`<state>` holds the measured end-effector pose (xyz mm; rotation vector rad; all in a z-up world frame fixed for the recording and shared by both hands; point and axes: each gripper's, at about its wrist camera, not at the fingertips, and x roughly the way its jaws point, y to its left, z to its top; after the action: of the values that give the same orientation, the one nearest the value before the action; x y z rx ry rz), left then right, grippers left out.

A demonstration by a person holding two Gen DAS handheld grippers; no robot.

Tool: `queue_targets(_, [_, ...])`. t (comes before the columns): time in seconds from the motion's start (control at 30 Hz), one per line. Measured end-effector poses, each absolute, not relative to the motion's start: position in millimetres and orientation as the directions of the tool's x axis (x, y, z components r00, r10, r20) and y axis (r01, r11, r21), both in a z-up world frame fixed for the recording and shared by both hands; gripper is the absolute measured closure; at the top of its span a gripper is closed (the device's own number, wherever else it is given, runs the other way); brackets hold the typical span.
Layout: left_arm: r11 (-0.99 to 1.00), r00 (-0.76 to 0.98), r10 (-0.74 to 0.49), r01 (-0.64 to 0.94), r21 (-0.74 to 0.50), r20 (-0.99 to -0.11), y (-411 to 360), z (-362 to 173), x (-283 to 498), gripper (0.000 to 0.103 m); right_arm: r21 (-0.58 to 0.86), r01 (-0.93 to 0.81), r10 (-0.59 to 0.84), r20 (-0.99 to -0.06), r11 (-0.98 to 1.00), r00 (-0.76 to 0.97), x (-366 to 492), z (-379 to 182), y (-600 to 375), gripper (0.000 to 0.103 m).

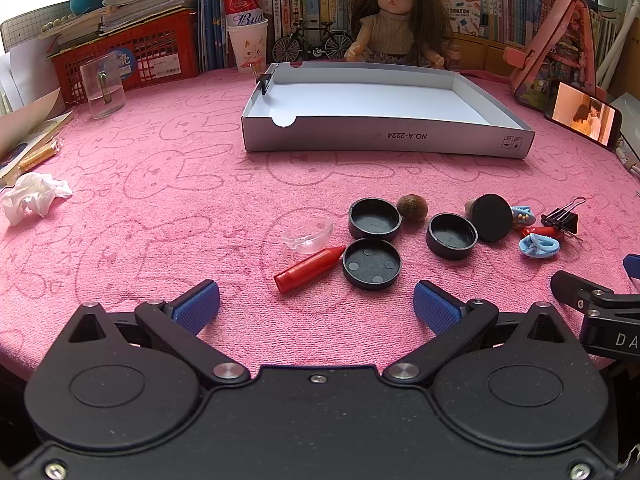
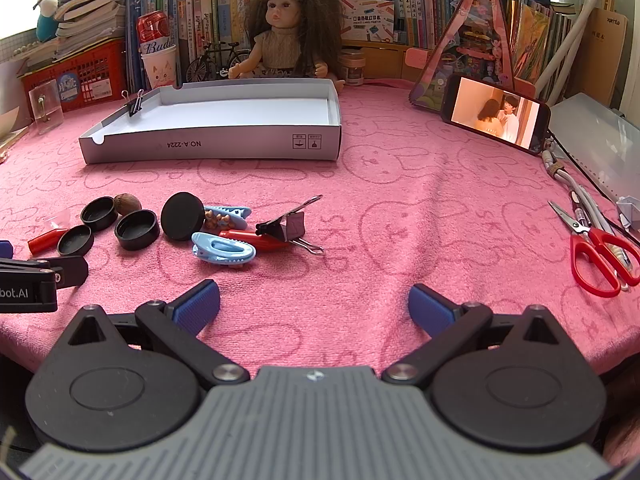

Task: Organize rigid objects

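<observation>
With both the left gripper and right gripper fully open and empty, grasp the light, rigid black cap across its rim.

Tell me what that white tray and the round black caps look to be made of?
White tray: probably matte cardboard, with folded walls and printed lettering. Round black caps: likely moulded plastic, dull satin sheen with raised rims; hard rubber can't be ruled out.
</observation>
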<state>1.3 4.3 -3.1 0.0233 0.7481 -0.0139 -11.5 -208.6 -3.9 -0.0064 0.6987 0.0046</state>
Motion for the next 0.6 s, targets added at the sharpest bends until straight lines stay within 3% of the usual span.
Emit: queue_targets(0.6, [1.000, 0.729, -0.002, 0.017, 0.015, -0.685, 2.5, -1.5, 2.1, 0.000, -0.004, -0.006, 0.002, -0.642, 1.000, 0.767, -12.1, -3.8, -208.2, 0.000])
